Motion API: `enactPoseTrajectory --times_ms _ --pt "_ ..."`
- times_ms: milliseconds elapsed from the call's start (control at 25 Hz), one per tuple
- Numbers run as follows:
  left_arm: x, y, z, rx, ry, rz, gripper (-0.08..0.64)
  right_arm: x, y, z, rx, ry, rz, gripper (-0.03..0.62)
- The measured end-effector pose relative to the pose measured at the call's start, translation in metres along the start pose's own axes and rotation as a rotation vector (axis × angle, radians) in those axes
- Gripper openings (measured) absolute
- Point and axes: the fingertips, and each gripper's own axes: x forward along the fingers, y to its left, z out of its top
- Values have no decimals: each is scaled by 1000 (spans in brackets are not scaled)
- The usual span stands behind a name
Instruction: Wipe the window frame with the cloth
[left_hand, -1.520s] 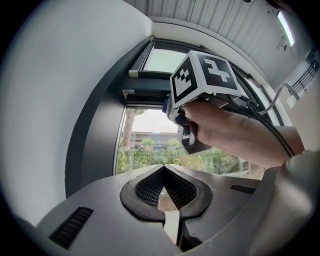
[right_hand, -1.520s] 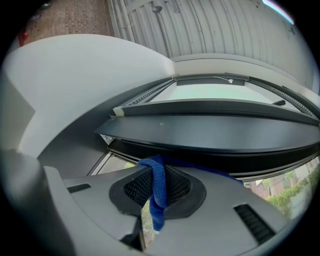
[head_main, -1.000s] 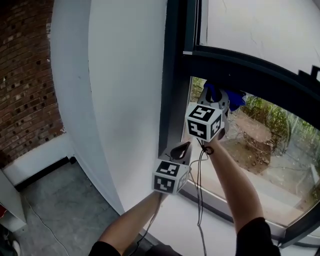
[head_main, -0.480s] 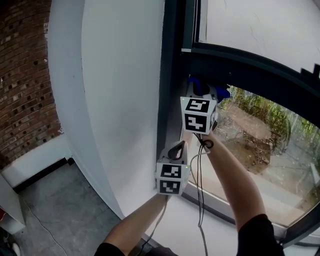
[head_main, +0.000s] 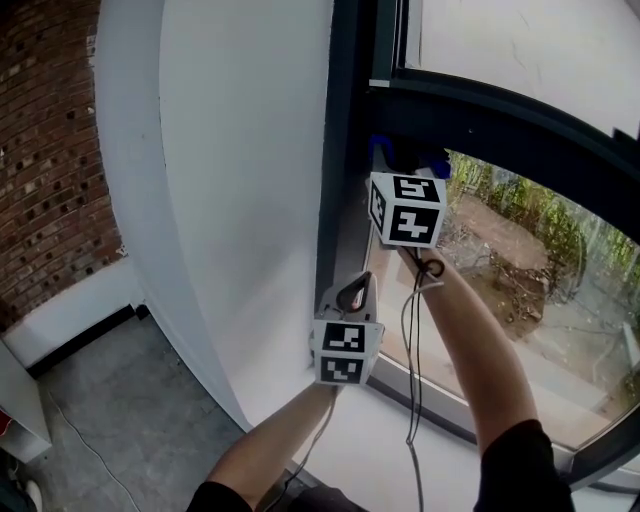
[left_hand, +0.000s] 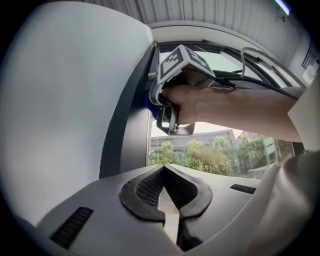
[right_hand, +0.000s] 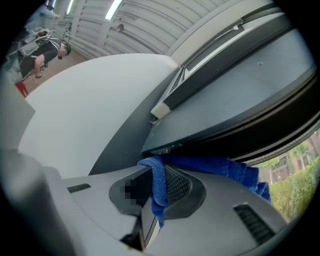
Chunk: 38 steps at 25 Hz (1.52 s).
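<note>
The dark window frame (head_main: 440, 120) runs up the wall and across above the glass. My right gripper (head_main: 400, 160) is raised into the frame's upper left corner, shut on the blue cloth (head_main: 382, 150), which presses against the underside of the crossbar (right_hand: 240, 110). In the right gripper view the blue cloth (right_hand: 200, 167) hangs pinched between the jaws of the right gripper (right_hand: 156, 192). My left gripper (head_main: 355, 298) is lower, beside the vertical frame post (head_main: 345, 180), jaws closed with nothing between them. The left gripper (left_hand: 167, 192) points up at the right gripper (left_hand: 172, 117).
A curved white wall (head_main: 240, 200) lies left of the frame. A brick wall (head_main: 50, 150) and grey floor (head_main: 110, 410) are at far left. Trees and ground show through the glass (head_main: 540, 270). A cable (head_main: 412, 360) hangs from the right gripper.
The right gripper has slid the cloth up and left along the crossbar's underside into the frame corner. The left gripper has barely moved.
</note>
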Motion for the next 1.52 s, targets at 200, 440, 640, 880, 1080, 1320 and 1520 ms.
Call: enactPoseTrajectory --times_ms 200,440,640,880,1080,1320,1520 --pt "-1 5 -8 4 -4 41 6 -2 5 -5 11 -5 53 31" --pt "-4 6 -30 18 17 66 6 -13 12 -23 51 -9 88 31" --pt "-8 7 -53 3 52 77 6 -24 17 -41 75 -12 91 31" --pt "-10 14 -75 -4 89 90 6 -33 25 -64 99 5 112 31" --pt "-14 11 -91 -6 112 90 6 -43 34 -83 106 33 132 31" --pt "-22 13 -111 -47 141 106 6 -53 41 -105 110 61 151 31" --pt "-29 12 -123 -40 162 112 6 -61 47 -123 109 88 166 31"
